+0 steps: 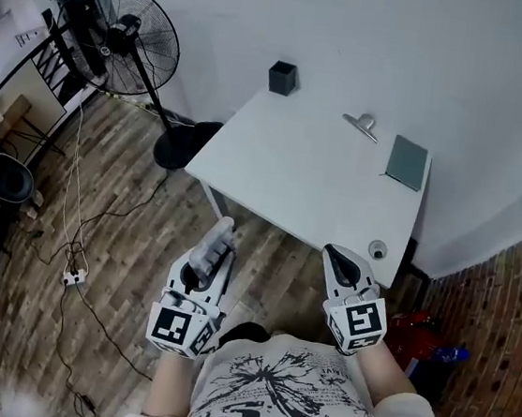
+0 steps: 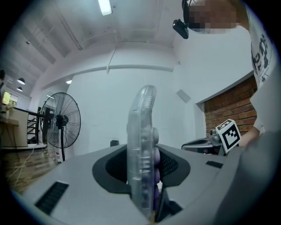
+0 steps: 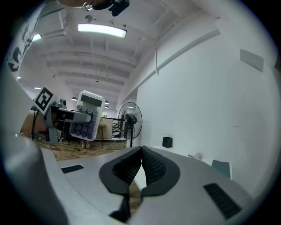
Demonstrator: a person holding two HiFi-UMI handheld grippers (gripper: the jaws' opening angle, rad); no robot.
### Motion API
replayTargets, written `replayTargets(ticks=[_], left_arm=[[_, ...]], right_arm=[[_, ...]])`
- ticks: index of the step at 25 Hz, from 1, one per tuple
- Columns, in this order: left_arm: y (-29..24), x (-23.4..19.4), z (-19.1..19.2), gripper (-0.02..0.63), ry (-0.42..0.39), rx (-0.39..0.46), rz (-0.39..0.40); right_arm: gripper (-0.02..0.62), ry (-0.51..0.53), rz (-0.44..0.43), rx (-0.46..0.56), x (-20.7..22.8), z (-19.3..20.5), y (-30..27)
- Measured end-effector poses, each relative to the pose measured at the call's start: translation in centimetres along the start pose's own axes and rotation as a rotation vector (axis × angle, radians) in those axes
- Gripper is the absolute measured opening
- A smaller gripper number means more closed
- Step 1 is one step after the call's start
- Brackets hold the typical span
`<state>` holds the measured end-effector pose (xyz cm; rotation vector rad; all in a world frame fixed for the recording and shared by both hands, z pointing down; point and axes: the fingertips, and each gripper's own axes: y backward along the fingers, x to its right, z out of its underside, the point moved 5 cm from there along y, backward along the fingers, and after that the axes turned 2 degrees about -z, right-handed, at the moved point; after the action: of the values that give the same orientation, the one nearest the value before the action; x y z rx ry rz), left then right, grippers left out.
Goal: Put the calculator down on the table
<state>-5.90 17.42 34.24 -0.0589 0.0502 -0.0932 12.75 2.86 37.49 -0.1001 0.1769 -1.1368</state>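
A calculator (image 1: 220, 237) with a clear case and purple keys stands on edge between the jaws of my left gripper (image 1: 205, 267), which is shut on it. In the left gripper view the calculator (image 2: 141, 145) is edge-on, keys facing right. It hangs over the wooden floor, short of the near edge of the white table (image 1: 284, 173). My right gripper (image 1: 338, 258) is beside it, near the table's front right corner, shut with nothing in it. In the right gripper view its pads (image 3: 147, 165) meet, and the calculator (image 3: 87, 116) shows at the left.
On the table are a black cube holder (image 1: 282, 77) at the far left corner, a metal clip (image 1: 361, 125), a grey notebook (image 1: 406, 161) at the right and a small round object (image 1: 377, 249) near the front right corner. A standing fan (image 1: 121, 39) stands left of the table. Cables lie on the floor.
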Motion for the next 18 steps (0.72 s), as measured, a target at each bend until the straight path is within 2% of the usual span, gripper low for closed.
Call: replayTargets(ticks=[6,9,18], left_arm=[[-7.2,-2.9,0.4,0.143,-0.014,-0.03,0.083],[-11.7,-4.8,0.7,0.143,-0.031,-0.052,0.156],[-26.2,-11.0,1.9,0.143,-0.004,-0.152,0.377]], right_arm=[[0.015,-0.025,0.059,-0.028,3.3,1.0,-4.6],[0.015,-0.039,0.115,-0.047,5.3,1.4,-7.5],[0.015,-0.105,0.272,-0.05,10.4,0.4,-16.8]])
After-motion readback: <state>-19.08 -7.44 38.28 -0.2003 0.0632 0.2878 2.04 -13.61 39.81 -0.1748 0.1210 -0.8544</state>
